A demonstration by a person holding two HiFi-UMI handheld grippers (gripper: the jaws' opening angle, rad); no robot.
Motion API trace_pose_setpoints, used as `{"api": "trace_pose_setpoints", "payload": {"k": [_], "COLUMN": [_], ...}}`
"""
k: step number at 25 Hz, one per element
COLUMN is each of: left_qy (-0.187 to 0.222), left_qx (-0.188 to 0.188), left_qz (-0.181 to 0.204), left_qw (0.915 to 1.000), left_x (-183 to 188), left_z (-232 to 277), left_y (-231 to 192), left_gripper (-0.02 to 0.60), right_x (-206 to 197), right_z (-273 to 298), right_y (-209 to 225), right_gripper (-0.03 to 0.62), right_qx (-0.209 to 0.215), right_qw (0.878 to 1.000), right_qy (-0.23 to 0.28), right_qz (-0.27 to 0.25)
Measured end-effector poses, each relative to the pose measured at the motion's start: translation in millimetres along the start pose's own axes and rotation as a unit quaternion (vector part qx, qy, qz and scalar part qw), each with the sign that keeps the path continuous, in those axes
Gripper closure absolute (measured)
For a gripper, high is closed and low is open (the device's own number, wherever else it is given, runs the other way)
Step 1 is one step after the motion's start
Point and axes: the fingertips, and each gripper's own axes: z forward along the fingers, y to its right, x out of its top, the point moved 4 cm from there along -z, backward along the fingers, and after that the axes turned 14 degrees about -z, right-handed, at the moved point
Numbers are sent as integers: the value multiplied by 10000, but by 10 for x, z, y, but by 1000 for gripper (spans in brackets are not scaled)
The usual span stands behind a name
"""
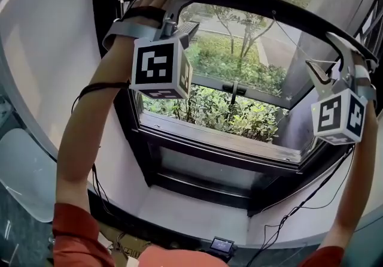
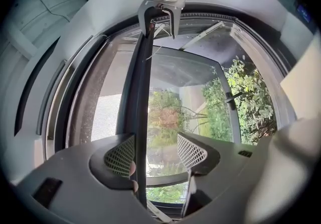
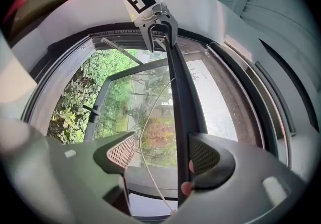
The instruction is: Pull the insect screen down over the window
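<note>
Left gripper [image 2: 155,153]: jaws apart; the dark pull bar [image 2: 143,92] of the insect screen runs between them, lying against one mesh pad [image 2: 122,156] and clear of the other.
Right gripper [image 3: 163,153]: jaws spread wide; the same bar passes between them, lying against one pad [image 3: 203,156], with a gap to the opposite pad.
Fingers: fingertips [image 3: 186,186] show behind the bar in the right gripper view, and likewise in the left gripper view.
Grippers together: raised overhead in the head view, one at each end of the bar, marker cubes [image 1: 158,68] hanging below them; each gripper view shows the other gripper at the bar's far end.
Pull bar: high up, arching across the top of the window opening.
Insect screen [image 3: 220,107]: grey mesh lies only on the upper side of the bar; the opening below is uncovered.
Cord [image 3: 145,137]: a thin pale line hangs loose just beside the bar.
Window [image 1: 239,89]: the glass pane is swung outward, its handle near the middle of the frame.
Outside: green bushes [image 1: 221,110] and small trees.
Sill [image 1: 191,203]: pale ledge below the frame, with thin black cables [image 1: 299,206] trailing over it.
</note>
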Motion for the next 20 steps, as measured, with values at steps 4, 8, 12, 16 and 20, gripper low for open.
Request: {"api": "trace_pose_setpoints", "payload": {"k": [4, 8, 12, 16, 20], "left_qy": [-15, -35, 3, 33, 58], "left_qx": [-142, -197, -220, -329, -293], "left_qz": [-77, -68, -108, -207, -220], "left_qw": [9999, 9998, 9997, 9992, 9993], "left_x": [-24, -74, -75, -96, -135], "left_z": [-55, -99, -139, -198, -218], "left_y": [137, 262, 360, 508, 608], "left_gripper": [333, 333, 333, 333, 333], "right_x": [43, 79, 106, 153, 192], "right_z": [-33, -67, -103, -135, -148], "right_y": [-126, -257, -377, -509, -621], "right_gripper": [261, 258, 258, 258, 258], "right_qx": [107, 159, 186, 203, 234], "right_qw": [9999, 9998, 9997, 9995, 9993], "right_qy": [54, 77, 81, 114, 125], "right_qz": [43, 67, 136, 197, 270]}}
